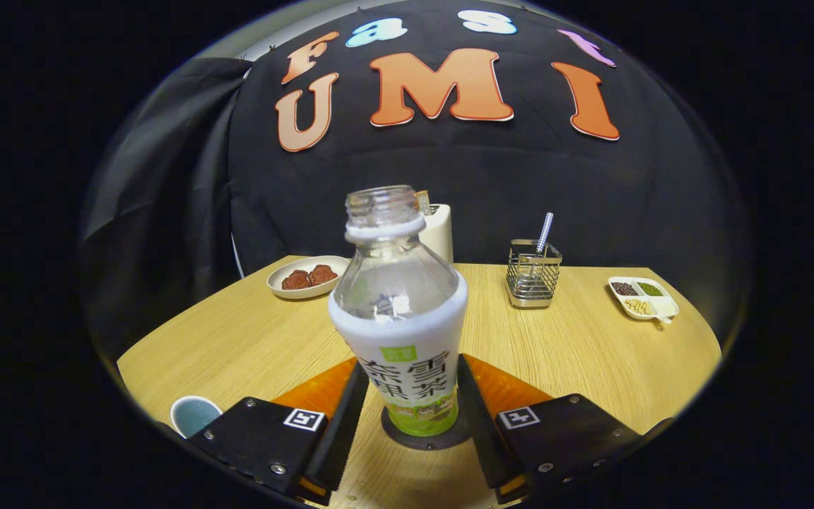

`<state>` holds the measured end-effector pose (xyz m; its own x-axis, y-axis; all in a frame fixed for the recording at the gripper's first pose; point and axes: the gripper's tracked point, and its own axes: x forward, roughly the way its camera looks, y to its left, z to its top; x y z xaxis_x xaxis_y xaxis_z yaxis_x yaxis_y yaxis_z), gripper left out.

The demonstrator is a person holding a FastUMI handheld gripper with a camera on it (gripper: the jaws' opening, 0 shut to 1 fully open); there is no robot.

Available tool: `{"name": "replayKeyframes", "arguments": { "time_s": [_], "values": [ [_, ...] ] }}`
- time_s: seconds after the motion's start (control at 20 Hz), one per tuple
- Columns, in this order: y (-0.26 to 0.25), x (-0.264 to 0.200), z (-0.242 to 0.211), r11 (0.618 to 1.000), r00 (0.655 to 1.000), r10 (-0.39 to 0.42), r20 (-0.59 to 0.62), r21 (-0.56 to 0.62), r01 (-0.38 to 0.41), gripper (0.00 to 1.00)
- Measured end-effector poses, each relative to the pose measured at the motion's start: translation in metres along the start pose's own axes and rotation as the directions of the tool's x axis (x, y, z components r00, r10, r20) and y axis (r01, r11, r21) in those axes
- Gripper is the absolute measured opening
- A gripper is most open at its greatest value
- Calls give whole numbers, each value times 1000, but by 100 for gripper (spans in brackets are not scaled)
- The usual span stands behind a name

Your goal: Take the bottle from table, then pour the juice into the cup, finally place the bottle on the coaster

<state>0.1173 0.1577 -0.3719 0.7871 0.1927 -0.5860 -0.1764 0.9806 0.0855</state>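
Observation:
An uncapped clear bottle (400, 311) with a white and green label stands upright on a dark round coaster (449, 438). It sits between the fingers of my gripper (410, 364). Both fingertips lie against the label's sides, so the gripper is shut on the bottle. The clear upper part of the bottle looks empty. A cup (192, 415) with a pale blue inside stands on the table just left of the left finger, partly hidden by the gripper body.
The wooden table (591, 353) carries a plate of brown snacks (307, 277) at the back left. A white container (439, 232) stands behind the bottle. A wire holder with a straw (533, 281) and a divided dish of beans (642, 297) are at the back right.

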Motion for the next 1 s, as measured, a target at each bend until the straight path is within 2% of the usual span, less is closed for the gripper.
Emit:
{"name": "replayKeyframes", "arguments": {
  "time_s": [0.1,0.25,0.45,0.75,0.9,1.0],
  "values": [
    [-8,-10,10,999,999,-28,26,-26,28,82],
    [-5,-35,31,999,997,-17,70,-43,20,90],
    [-3,-81,78,995,983,-19,182,-94,37,97],
    [-1,-170,162,992,922,-23,386,-106,69,97],
    [-12,-215,199,990,882,-56,468,-91,111,97],
    [-18,-239,215,989,867,-75,493,-74,128,97]
  ]
}}
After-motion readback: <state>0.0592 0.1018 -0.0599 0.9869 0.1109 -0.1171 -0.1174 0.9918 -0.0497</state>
